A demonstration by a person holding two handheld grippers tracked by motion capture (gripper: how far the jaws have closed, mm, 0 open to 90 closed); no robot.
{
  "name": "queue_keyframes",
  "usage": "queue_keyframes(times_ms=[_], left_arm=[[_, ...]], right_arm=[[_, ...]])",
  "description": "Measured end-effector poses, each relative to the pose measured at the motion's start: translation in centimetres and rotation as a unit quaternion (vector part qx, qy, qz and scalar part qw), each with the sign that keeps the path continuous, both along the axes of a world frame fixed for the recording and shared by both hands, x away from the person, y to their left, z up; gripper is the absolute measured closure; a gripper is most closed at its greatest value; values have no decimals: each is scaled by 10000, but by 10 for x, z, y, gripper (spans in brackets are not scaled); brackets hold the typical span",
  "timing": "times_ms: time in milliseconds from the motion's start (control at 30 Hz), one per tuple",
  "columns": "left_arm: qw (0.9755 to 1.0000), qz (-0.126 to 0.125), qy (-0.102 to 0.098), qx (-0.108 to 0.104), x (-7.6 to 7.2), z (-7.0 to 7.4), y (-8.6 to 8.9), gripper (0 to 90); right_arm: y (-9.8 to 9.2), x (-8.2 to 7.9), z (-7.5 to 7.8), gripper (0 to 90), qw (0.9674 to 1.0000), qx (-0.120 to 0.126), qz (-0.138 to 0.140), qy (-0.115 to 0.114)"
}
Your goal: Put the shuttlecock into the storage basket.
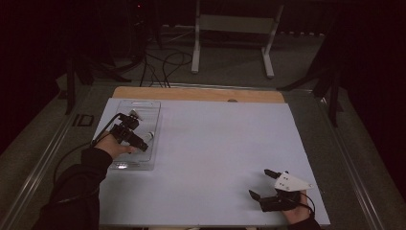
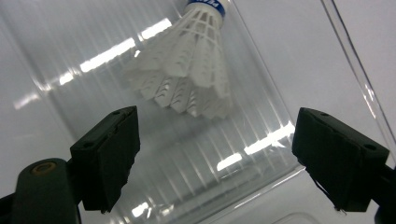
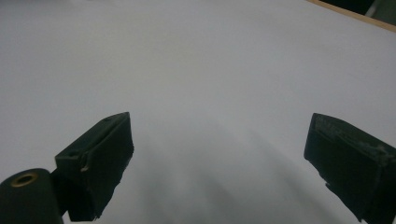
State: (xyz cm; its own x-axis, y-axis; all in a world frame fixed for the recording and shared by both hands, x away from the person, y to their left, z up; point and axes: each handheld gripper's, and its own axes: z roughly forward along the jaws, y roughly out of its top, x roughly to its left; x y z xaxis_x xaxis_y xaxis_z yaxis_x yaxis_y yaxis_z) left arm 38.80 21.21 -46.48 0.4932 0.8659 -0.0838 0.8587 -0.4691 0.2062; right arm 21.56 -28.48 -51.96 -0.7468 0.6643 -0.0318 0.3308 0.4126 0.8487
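A white feather shuttlecock (image 2: 187, 70) with a blue band at its cork lies in a clear ribbed plastic tray (image 2: 355, 70). My left gripper (image 2: 217, 116) hangs just over it, jaws wide apart and touching nothing. From the high view, the left gripper (image 1: 139, 139) is over the tray (image 1: 139, 103) at the left of the white table top (image 1: 215, 143), with the shuttlecock (image 1: 149, 135) beside it. My right gripper (image 1: 259, 182) rests open near the front right corner. In its own view the right gripper (image 3: 220, 119) has only bare white surface between its jaws.
A wooden strip (image 1: 191, 93) runs along the table's far edge. Beyond it on the floor stand a white metal frame (image 1: 230, 24) and loose cables (image 1: 163, 62). Dark stands flank the table on both sides.
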Motion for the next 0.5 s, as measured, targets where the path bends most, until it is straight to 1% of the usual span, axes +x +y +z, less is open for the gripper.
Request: queue_keyframes(times_ms=[33, 67, 100, 133, 167, 267, 300, 333, 433, 500], left_arm=[[10000, 0, 0, 0, 0, 0, 0, 149], [9999, -97, 10, -98, -2, 2, 1, 123], [9999, -97, 10, -98, -2, 2, 1, 121], [9997, -184, -26, -156, -4, 5, 4, 79], [9995, -210, -44, -229, -5, 7, 6, 61], [9993, -267, -66, -268, -7, 11, 7, 11], [9993, -267, -66, -268, -7, 11, 7, 6], [9991, -344, -54, -257, -9, 13, 8, 3], [9988, -403, -59, -252, -11, 15, 9, 2], [9984, -456, -122, -314, -12, 17, 10, 2]], right_arm=[[0, 0, 0, 79, 10000, 1, 1, -1], [0, 0, 0, 79, 10000, 1, -3, 2], [0, 0, 0, 79, 10000, 1, -3, 2], [0, 0, 0, 79, 10000, -4, -4, 1], [0, 0, 0, 79, 10000, -4, -3, 1], [0, 0, 0, 79, 10000, -7, -3, 4], [0, 0, 0, 79, 10000, -7, -3, 4], [0, 0, 0, 79, 10000, -10, -4, 9], [1, 0, 0, 79, 10000, -24, 5, -3], [1, 0, 0, 79, 10000, -31, 7, -14]])
